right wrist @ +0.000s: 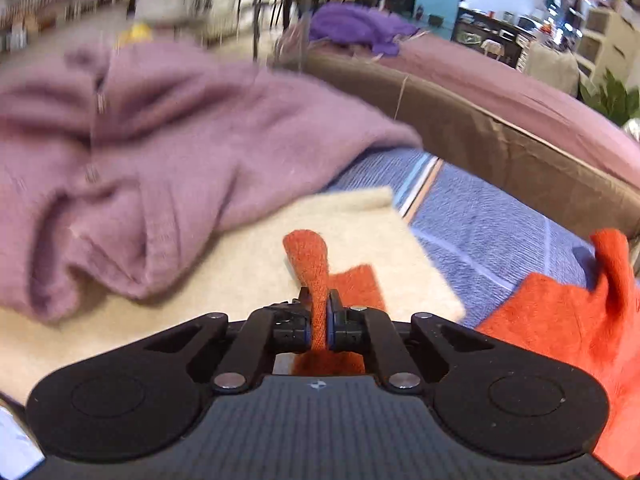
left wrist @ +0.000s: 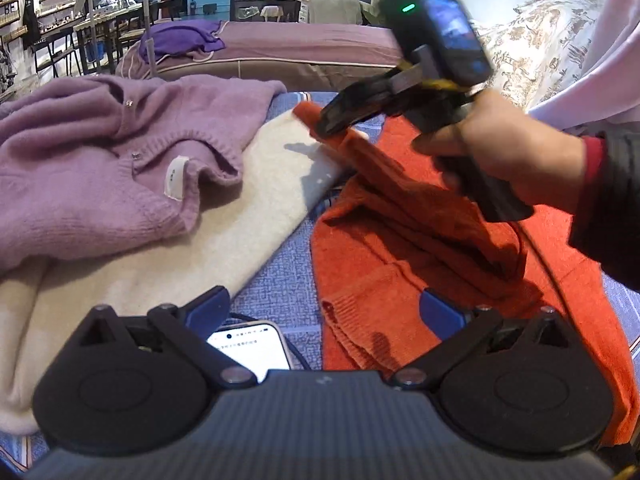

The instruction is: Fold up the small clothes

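Orange knit (left wrist: 400, 248), soft, light and floppy, sprawled on the blue bed cover (left wrist: 280, 264); best pinched at hem or cuff. Right tongs (right wrist: 319, 320) clamped on a raised strip; left tongs (left wrist: 324, 312) spread wide, holding nothing.

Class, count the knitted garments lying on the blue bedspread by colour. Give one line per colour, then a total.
Lilac cardigan: 1
Cream garment: 1
Orange garment: 1
Total: 3
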`<state>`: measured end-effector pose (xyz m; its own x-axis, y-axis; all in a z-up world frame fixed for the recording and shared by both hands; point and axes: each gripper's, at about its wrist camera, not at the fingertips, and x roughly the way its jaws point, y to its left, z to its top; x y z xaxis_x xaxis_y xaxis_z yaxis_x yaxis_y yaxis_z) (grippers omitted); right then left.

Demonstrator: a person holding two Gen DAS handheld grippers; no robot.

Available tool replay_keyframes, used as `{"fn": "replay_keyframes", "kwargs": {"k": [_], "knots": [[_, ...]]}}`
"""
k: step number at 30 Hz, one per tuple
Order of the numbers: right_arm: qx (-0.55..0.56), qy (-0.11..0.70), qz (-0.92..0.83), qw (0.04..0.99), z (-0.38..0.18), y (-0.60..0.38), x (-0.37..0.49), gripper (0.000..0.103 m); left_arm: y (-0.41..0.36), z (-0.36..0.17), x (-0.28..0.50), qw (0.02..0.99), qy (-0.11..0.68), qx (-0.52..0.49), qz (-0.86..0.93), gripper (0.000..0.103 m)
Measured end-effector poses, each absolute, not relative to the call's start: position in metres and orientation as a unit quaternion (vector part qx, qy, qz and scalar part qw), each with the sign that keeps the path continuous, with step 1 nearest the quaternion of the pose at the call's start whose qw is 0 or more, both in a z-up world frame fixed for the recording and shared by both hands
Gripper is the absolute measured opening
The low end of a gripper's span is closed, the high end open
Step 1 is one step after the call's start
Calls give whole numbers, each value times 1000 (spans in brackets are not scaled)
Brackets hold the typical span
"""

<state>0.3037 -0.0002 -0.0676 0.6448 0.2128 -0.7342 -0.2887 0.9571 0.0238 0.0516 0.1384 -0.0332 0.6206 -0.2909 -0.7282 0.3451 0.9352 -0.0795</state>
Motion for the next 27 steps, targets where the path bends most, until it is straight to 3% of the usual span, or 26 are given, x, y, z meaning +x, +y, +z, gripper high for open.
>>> {"fn": "replay_keyframes", "kwargs": {"k": [5,9,12,22,25,27], "knots": [[108,292,184,932,25,-83,238,11,117,-39,59,888,402,68,-213,88],[131,208,188,951,100,-147,120,11,108,-39,58,889,397,79,-216,88],[129,219,187,949,117,-175,38,11,105,-40,60,890,399,73,-208,88],[145,346,153,914,26,-169,-83,13,80,-40,51,885,398,107,-217,94],[137,396,167,892,-3,-161,-92,22,74,-47,46,881,403,123,-218,95],[144,458,142,865,-26,-162,-98,42,71,-54,42,874,414,129,-219,95]]}}
